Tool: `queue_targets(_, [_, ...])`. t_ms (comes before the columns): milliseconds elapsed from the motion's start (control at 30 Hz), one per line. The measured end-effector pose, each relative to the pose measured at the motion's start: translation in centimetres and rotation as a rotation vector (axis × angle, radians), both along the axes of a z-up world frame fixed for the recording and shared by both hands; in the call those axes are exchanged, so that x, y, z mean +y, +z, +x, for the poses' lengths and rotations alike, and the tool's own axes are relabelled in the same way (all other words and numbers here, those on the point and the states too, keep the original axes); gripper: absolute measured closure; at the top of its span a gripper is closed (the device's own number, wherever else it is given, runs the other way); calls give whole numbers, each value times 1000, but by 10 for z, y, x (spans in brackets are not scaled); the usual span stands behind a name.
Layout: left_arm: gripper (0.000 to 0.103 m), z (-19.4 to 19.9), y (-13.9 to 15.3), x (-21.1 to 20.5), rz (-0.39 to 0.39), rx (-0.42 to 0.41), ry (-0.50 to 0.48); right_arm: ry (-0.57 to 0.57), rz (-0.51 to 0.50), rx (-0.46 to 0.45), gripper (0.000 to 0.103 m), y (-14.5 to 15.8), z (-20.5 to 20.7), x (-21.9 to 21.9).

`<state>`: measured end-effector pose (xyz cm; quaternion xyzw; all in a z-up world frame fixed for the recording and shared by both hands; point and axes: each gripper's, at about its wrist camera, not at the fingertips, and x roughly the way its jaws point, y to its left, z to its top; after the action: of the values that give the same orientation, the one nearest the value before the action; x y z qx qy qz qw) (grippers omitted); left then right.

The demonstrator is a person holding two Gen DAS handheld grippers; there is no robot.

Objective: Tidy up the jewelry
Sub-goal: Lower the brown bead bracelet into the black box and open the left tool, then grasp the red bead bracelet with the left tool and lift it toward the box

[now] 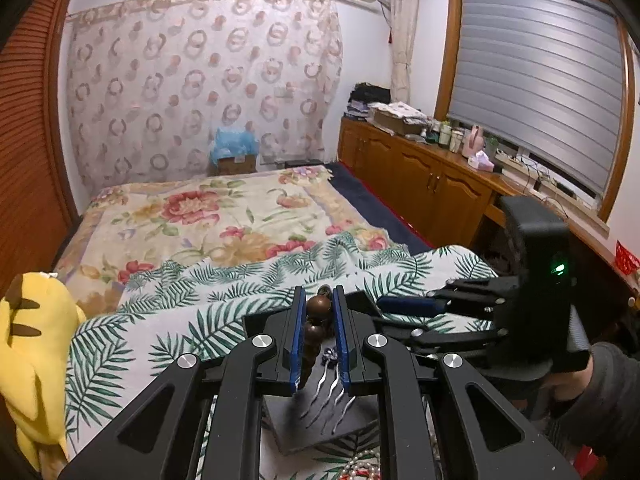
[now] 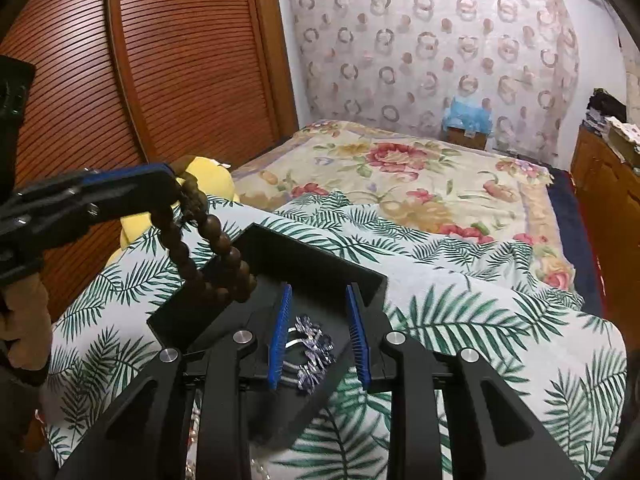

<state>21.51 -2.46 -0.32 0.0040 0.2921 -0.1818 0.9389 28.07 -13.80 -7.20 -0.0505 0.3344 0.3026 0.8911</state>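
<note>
My left gripper [image 1: 318, 330] is shut on a brown wooden bead bracelet [image 1: 315, 320]; it also shows in the right wrist view [image 2: 172, 184], holding the bead bracelet [image 2: 208, 244] hanging over the black open box [image 2: 280, 276]. Silver hairpins with blue-violet flower heads [image 2: 312, 344] lie inside the box, between the fingers of my right gripper [image 2: 318, 340], which is open and empty above them. The hairpins [image 1: 332, 388] also show in the left wrist view on the box floor [image 1: 288, 420]. My right gripper [image 1: 412, 306] enters from the right there.
The box sits on a palm-leaf blanket [image 2: 460, 312] on a bed with a floral cover [image 2: 420, 176]. A yellow plush toy [image 1: 32, 344] lies at the left. A pearl necklace [image 1: 360, 466] lies near the front edge. Wooden cabinets [image 1: 420, 184] line the right.
</note>
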Motion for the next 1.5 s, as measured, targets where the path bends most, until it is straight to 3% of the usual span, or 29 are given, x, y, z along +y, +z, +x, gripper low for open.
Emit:
queue_targets(67, [76, -4, 0, 0, -2, -5, -4, -9, -2, -6, 73, 1, -7, -5])
queue_targets(233, [75, -24, -3, 4, 3, 0, -2, -15, 0, -16, 64, 3, -30, -16])
queue_targets(433, [73, -55, -21, 11, 18, 19, 4, -27, -7, -11, 63, -7, -64, -25])
queue_targets(667, [73, -80, -48, 23, 19, 63, 25, -45, -25, 18, 63, -28, -91, -37])
queue_targets(767, [73, -91, -59, 27, 13, 80, 29, -51, -34, 33, 69, -35, -100, -42])
queue_targets(1067, [73, -114, -78, 30, -17, 128, 28, -46, -45, 61, 73, -47, -133, -44])
queue_targets(1500, [82, -100, -104, 19, -6, 239, 52, -65, -5, 57, 73, -54, -185, -49])
